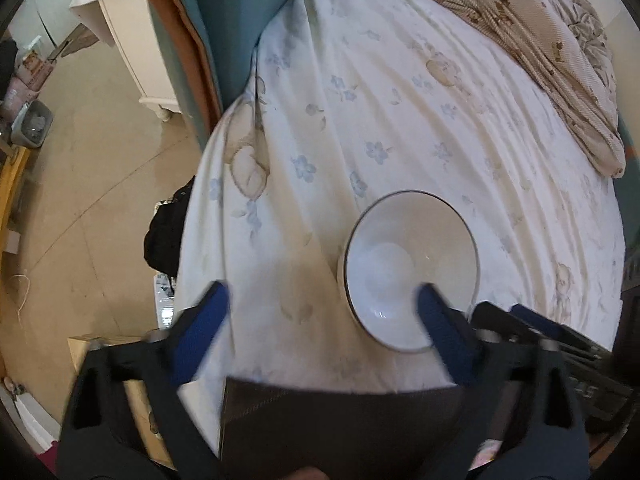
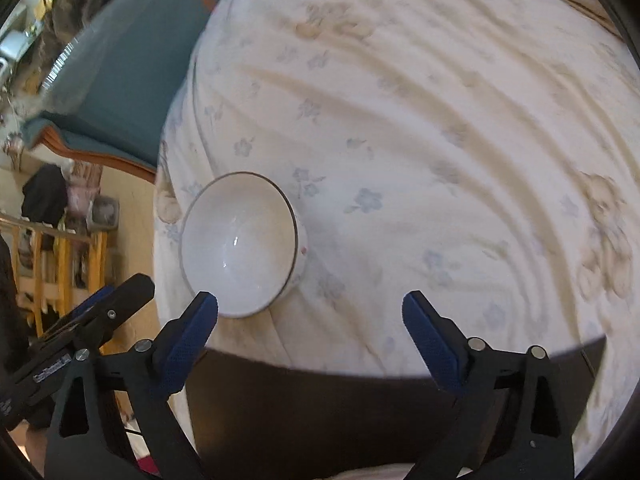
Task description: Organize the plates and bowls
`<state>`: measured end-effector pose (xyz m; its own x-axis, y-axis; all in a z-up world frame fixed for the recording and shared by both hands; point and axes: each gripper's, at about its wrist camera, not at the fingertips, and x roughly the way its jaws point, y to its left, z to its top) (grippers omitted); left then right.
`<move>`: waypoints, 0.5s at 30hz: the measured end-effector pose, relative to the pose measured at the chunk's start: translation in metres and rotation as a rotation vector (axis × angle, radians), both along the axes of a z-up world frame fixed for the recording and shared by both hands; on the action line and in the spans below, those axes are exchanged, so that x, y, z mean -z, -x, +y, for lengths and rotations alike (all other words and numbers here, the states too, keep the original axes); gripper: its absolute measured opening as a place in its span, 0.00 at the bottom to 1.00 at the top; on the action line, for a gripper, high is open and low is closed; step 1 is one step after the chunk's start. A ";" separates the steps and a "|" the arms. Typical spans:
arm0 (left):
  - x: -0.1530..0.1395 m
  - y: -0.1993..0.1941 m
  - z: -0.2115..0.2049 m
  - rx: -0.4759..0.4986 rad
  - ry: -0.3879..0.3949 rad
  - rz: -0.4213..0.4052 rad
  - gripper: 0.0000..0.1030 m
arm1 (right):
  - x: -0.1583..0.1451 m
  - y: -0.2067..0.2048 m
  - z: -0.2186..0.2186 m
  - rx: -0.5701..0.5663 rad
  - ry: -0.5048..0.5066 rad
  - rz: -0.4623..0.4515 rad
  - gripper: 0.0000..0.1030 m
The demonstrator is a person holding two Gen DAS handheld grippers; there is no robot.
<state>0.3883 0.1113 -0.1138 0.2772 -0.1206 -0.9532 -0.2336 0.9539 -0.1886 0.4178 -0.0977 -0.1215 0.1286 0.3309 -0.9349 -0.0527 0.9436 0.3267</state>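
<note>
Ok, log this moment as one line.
left gripper: open | right gripper: open | white bowl: upright on bedsheet, unheld

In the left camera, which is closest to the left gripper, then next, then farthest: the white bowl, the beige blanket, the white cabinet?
From the left gripper:
1. White bowl, right by its right-side finger.
2. and 3. Beige blanket, bunched far off to the upper right, and white cabinet, upper left on the floor: too close to call.
</note>
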 end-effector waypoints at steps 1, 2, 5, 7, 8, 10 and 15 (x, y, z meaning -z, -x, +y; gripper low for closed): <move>0.007 -0.004 0.000 0.001 0.013 0.012 0.70 | 0.008 -0.004 0.002 0.004 0.010 0.015 0.79; 0.011 -0.007 0.000 0.003 0.025 0.022 0.61 | 0.014 -0.006 0.003 0.007 0.011 0.028 0.75; 0.022 -0.013 -0.002 0.023 0.066 0.034 0.42 | 0.030 -0.012 0.009 0.004 0.028 0.042 0.44; 0.029 -0.015 -0.008 0.054 0.081 0.036 0.34 | 0.034 -0.014 0.012 0.003 0.017 0.045 0.30; 0.031 -0.015 -0.010 0.066 0.087 0.045 0.20 | 0.036 -0.015 0.013 0.000 0.004 0.047 0.26; 0.037 -0.016 -0.014 0.077 0.091 0.057 0.09 | 0.038 -0.015 0.017 -0.012 -0.016 0.045 0.12; 0.026 -0.008 -0.021 0.082 0.034 0.033 0.08 | 0.031 -0.013 0.021 -0.028 -0.002 0.024 0.11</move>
<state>0.3966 0.0905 -0.1400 0.2337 -0.1736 -0.9567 -0.1617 0.9633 -0.2143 0.4305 -0.0766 -0.1526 0.0971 0.3363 -0.9367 -0.0711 0.9411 0.3305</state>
